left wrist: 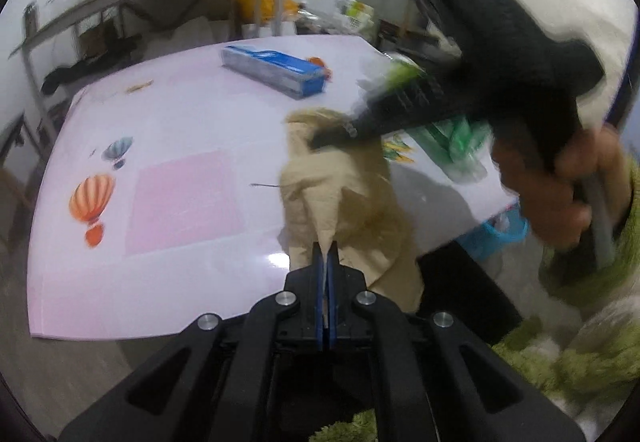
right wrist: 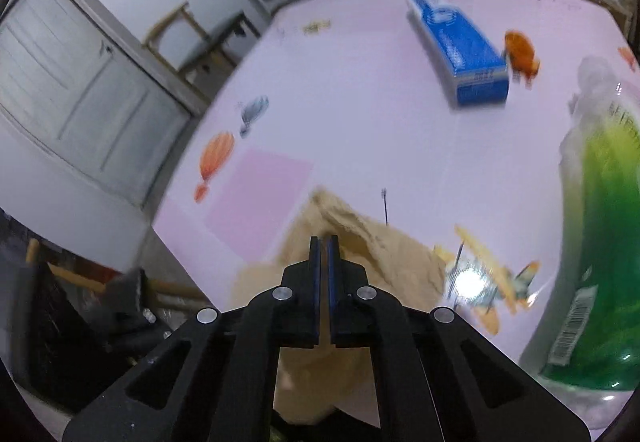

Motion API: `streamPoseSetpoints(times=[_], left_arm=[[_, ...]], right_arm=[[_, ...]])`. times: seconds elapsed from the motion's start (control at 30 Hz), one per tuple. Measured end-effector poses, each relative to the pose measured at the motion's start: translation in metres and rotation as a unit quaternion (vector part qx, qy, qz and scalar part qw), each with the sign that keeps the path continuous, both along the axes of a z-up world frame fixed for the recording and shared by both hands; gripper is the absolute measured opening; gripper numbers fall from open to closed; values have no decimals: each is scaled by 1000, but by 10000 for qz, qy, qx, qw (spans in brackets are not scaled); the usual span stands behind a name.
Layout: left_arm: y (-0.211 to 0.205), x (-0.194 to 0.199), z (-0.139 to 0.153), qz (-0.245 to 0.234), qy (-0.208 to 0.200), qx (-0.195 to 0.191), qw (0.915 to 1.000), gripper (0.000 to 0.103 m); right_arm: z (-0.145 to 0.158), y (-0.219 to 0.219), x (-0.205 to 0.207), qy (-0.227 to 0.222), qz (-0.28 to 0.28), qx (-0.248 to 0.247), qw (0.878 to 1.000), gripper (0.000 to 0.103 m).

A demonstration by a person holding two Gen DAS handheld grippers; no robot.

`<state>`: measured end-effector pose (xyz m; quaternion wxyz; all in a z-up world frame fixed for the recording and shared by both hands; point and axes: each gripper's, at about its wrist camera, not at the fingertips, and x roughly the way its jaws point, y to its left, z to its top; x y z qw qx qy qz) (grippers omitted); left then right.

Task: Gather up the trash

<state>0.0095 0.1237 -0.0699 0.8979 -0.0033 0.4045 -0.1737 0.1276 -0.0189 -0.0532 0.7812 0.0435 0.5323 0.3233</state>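
A: Left hand-held gripper (left wrist: pixel 326 254) was clamped on a fold of the crumpled tan paper bag (left wrist: pixel 340 194), which lay at the near edge of the worktop (left wrist: pixel 180 130), partly overhanging it.

B: Right hand-held gripper (right wrist: pixel 323 242)?

A: Jaws fully closed over the same bag (right wrist: pixel 360 242). Paper between the pads could not be confirmed from the right wrist view; from the left wrist view its tips (left wrist: pixel 320 140) met the bag's upper fold.

B: Other items?

A: Blue carton (left wrist: pixel 276 72) far on the worktop, well apart from the bag. Green plastic bottle (right wrist: pixel 600 242) on the right, near the bag. A hand (left wrist: pixel 560 194) in a green fuzzy sleeve (left wrist: pixel 592 322) held the right tool.
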Motion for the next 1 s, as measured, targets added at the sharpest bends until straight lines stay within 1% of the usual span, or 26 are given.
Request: streamPoseSetpoints(times=[0.07,0.17,0.2,0.27,0.3,0.4,0.47,0.53,0.57,0.63,0.7,0.73,0.83,0.9,0.93,1.0], left_arm=[[12,6,1,176,48,-263,9995,1],[29,20,-1,446,164,-814,9955,1],[36,27,-3,550,216,-1088,9923,1],[43,40,-4,714,289,-1472,9861,1],[47,48,-7,766,348,-1733,9813,1],[44,61,-13,775,463,-2034,9749,2],[39,70,-17,683,541,-2028,9753,3],[33,72,-22,557,651,-2016,9757,9],[29,73,-24,523,680,-1971,9766,10],[25,73,-26,455,692,-1863,9790,17],[21,72,-28,406,695,-1709,9820,20],[20,72,-28,372,678,-1647,9833,20],[13,72,-27,279,598,-1360,9885,20],[10,71,-28,258,554,-1235,9905,20],[8,70,-27,245,529,-1153,9916,20],[6,69,-27,235,495,-1049,9930,20]], right_arm=[[-7,1,-5,90,51,-110,9999,2],[-15,1,-11,278,113,-129,9995,2],[-16,1,-12,297,99,-76,9995,2],[-18,0,-15,441,108,47,9990,2],[-20,0,-15,529,111,136,9984,2],[-22,-3,-16,653,78,280,9974,2],[-22,-5,-14,738,60,372,9966,2],[-23,-10,-14,826,45,493,9954,2],[-24,-12,-13,865,35,549,9947,2],[-26,-14,-12,938,21,664,9934,2],[-26,-16,-12,985,-7,720,9925,2],[-25,-16,-13,955,-10,699,9930,3],[-15,-19,-17,662,-54,562,9962,11],[-4,-26,-20,436,-145,532,9975,21],[0,-29,-21,339,-178,560,9977,23],[13,-36,-24,123,-236,684,9973,33]])
